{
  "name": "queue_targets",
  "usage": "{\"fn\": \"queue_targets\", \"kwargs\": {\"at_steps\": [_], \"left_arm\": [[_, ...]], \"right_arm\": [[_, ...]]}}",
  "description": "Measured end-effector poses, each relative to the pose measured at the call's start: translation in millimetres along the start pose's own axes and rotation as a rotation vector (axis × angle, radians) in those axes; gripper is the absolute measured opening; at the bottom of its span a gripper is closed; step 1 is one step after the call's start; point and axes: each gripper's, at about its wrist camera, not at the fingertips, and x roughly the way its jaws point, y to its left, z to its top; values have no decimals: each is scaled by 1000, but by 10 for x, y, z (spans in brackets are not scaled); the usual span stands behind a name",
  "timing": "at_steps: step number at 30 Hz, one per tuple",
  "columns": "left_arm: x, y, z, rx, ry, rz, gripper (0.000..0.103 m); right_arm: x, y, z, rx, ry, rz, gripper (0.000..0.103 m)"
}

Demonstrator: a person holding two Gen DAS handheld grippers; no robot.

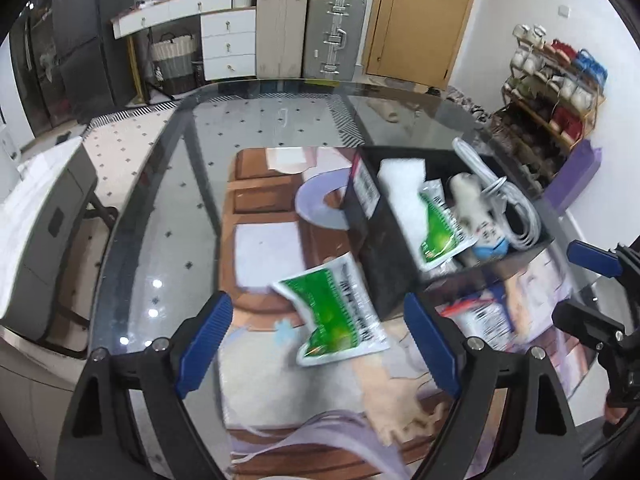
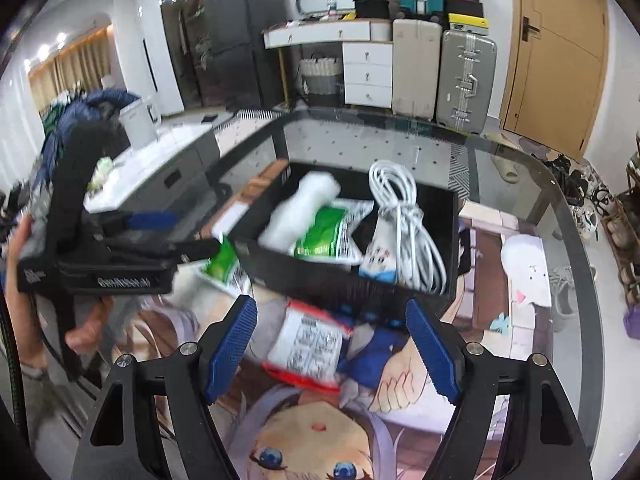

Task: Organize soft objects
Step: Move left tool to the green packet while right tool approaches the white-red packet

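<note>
A green-and-white soft packet (image 1: 336, 312) lies on the printed mat between the fingers of my left gripper (image 1: 320, 344), whose pads stand wide of it, open. A red-and-white packet (image 2: 312, 344) lies on the mat between the fingers of my right gripper (image 2: 332, 350), also open and not pressing it. Just beyond both stands a black box (image 1: 384, 268) (image 2: 320, 284). It holds a white foam piece (image 2: 296, 208), another green packet (image 2: 324, 232), a small white soft figure (image 2: 378, 260) and a coiled white cable (image 2: 404, 216). The left gripper (image 2: 140, 232) shows in the right wrist view, over the green packet (image 2: 222, 264).
The mat (image 1: 264, 248) lies on a dark glass table (image 1: 132, 240) with a rounded edge. A person's hand (image 2: 24, 248) holds the left gripper. The right gripper (image 1: 592, 280) is at the right edge of the left wrist view. Suitcases, drawers and a shoe rack stand beyond the table.
</note>
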Motion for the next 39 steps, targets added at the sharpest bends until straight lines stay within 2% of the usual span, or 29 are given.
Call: {"fn": "queue_targets", "kwargs": {"at_steps": [6,9,13,18,22,28,33,34,39], "left_arm": [[75,-152,-155,67,43,-4,88],[171,-333,-187,127,61,6,88],[299,-514,-199,195,85,53,88],[415,-529,-176,174,105,58,88],[476,-517,-156,155,106,72,88],[578,-418,-119,99,123,39,87],[564,-383,-137,102,129,23,86],[560,-384,-146,105,128,26,85],[502,-406,-169,118,122,29,62]], "right_arm": [[240,41,-151,-22,66,-16,79],[274,38,-148,-20,71,-25,79],[268,-18,-113,-8,69,-29,79],[371,-14,-134,-5,104,-28,79],[381,-3,-112,-9,97,-40,79],[384,34,-105,-24,98,-36,79],[400,51,-106,-22,102,-32,79],[399,49,-112,-22,102,-32,79],[423,54,-128,-23,110,-29,79]]}}
